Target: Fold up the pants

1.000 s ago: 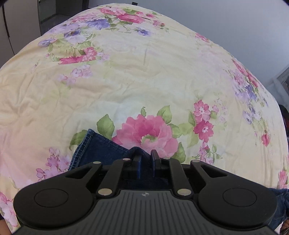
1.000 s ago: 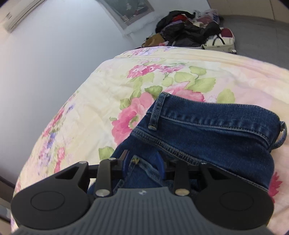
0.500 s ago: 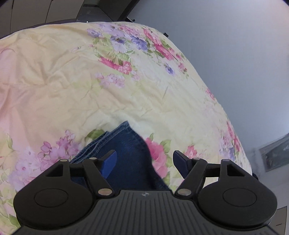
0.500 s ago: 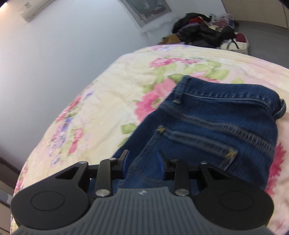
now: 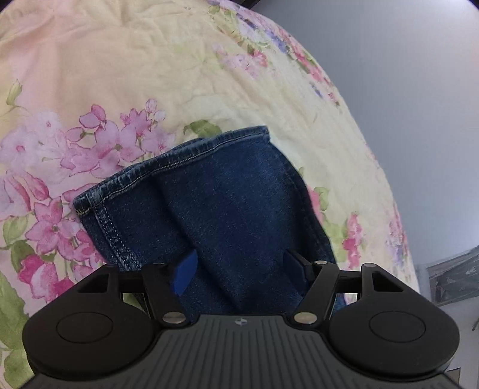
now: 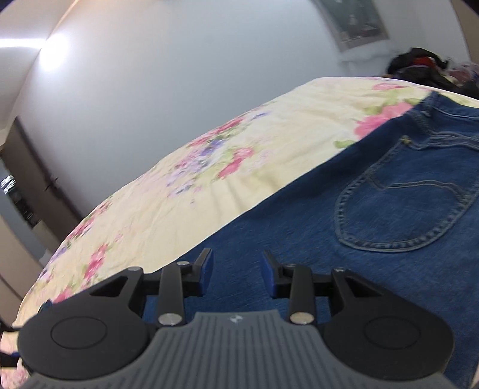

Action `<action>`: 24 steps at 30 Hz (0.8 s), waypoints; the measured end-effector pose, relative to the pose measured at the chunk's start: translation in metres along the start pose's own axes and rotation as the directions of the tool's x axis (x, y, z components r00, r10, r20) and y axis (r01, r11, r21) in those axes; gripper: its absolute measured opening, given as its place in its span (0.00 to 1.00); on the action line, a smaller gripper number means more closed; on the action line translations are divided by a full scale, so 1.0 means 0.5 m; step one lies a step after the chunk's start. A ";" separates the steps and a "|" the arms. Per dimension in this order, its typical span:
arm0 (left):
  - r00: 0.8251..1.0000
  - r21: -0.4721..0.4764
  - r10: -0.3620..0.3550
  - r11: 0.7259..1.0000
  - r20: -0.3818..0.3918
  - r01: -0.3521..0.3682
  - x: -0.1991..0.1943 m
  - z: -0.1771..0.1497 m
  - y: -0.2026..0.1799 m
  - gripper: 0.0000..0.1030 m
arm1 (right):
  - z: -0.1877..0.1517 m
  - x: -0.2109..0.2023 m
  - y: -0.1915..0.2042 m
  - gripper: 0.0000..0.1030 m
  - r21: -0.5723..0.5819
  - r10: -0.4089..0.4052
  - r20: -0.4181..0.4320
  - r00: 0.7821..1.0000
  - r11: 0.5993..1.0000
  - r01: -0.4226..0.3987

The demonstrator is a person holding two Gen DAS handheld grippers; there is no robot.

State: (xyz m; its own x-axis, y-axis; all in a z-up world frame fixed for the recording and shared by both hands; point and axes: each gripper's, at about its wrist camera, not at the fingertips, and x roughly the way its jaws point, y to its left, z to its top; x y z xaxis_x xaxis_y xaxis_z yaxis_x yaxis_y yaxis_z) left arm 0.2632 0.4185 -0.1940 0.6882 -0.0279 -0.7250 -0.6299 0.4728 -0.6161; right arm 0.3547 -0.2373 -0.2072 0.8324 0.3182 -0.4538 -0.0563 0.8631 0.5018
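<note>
Lying across a flowered bedspread [image 5: 125, 74], the jeans [image 5: 221, 203] fill the lower middle of the left wrist view, where a stitched leg hem [image 5: 167, 167] runs from lower left up to the right, with pink blossoms printed on the cover just beside it. The left gripper [image 5: 239, 266] hovers over the denim with its two blue-tipped fingers [image 5: 184, 273] spread wide apart, cloth visible in the gap between them and nothing pinched. In the right wrist view the jeans [image 6: 374, 239] stretch from the bottom centre to the right edge, seat side up, with a back pocket [image 6: 398, 209] outlined in pale thread and a belt loop [image 6: 422, 119] near the waistband further off. The right gripper [image 6: 236, 269] sits above the denim near the edge where the fabric meets the bedspread [image 6: 227, 179]; its fingers [image 6: 205, 273] stand parted with a clear gap, holding nothing. Whether either gripper's tips touch the cloth cannot be told. Behind the bed rises a pale wall [image 6: 167, 83] with a framed picture [image 6: 353, 21], and a dark pile of clothes [image 6: 425, 68] lies beyond the far corner of the bed.
</note>
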 end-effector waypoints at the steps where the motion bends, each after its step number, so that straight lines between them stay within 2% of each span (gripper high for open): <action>1: 1.000 -0.015 0.020 1.000 -0.007 -0.020 0.016 -0.009 0.003 0.72 | -0.001 0.005 -0.002 0.32 0.003 0.020 -0.002 1.000 1.000 -0.020; 4: 0.999 -0.095 0.008 0.995 0.045 -0.004 0.029 -0.026 0.012 0.72 | -0.008 0.024 -0.014 0.34 0.027 0.043 -0.029 0.999 0.999 -0.042; 5: 0.998 -0.115 -0.006 0.993 0.068 0.013 0.030 -0.029 0.015 0.65 | -0.010 0.030 -0.017 0.34 0.035 0.043 -0.035 0.998 0.998 -0.042; 6: 0.996 -0.123 -0.007 0.992 0.089 0.018 0.028 -0.033 0.017 0.32 | -0.012 0.035 -0.018 0.34 0.044 0.043 -0.039 0.998 0.998 -0.042; 7: 0.996 -0.123 0.018 0.992 0.091 -0.006 0.028 -0.035 0.018 0.09 | -0.014 0.038 -0.021 0.34 0.050 0.044 -0.043 0.998 0.998 -0.041; 8: 0.995 -0.126 0.034 0.992 0.090 -0.022 0.027 -0.036 0.022 0.01 | -0.011 0.040 -0.024 0.34 0.057 0.045 -0.048 0.998 0.997 -0.042; 11: 0.991 -0.138 -0.020 0.990 0.134 0.038 -0.004 -0.041 0.035 0.00 | -0.006 0.044 -0.033 0.34 0.099 0.052 -0.062 0.997 0.994 -0.046; 20: 0.974 -0.103 -0.120 0.985 0.194 0.142 -0.133 -0.006 0.026 0.00 | 0.002 0.028 -0.052 0.35 0.175 0.052 -0.051 0.997 0.984 -0.043; 22: 0.975 -0.086 -0.102 0.989 0.196 0.121 -0.142 -0.010 0.035 0.00 | 0.003 0.016 -0.047 0.35 0.173 0.048 -0.039 0.998 0.984 -0.041; 24: 0.985 -0.066 -0.042 0.996 0.167 0.054 -0.124 -0.016 0.050 0.00 | 0.007 0.010 -0.047 0.35 0.176 0.047 -0.031 0.998 0.983 -0.040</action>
State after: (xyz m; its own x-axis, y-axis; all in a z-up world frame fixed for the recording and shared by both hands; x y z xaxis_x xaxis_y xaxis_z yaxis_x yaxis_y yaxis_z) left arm 0.2019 0.4252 -0.1670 0.7646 0.0997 -0.6368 -0.6143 0.4118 -0.6731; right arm 0.3620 -0.2574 -0.2187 0.8113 0.3700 -0.4526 0.0083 0.7668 0.6418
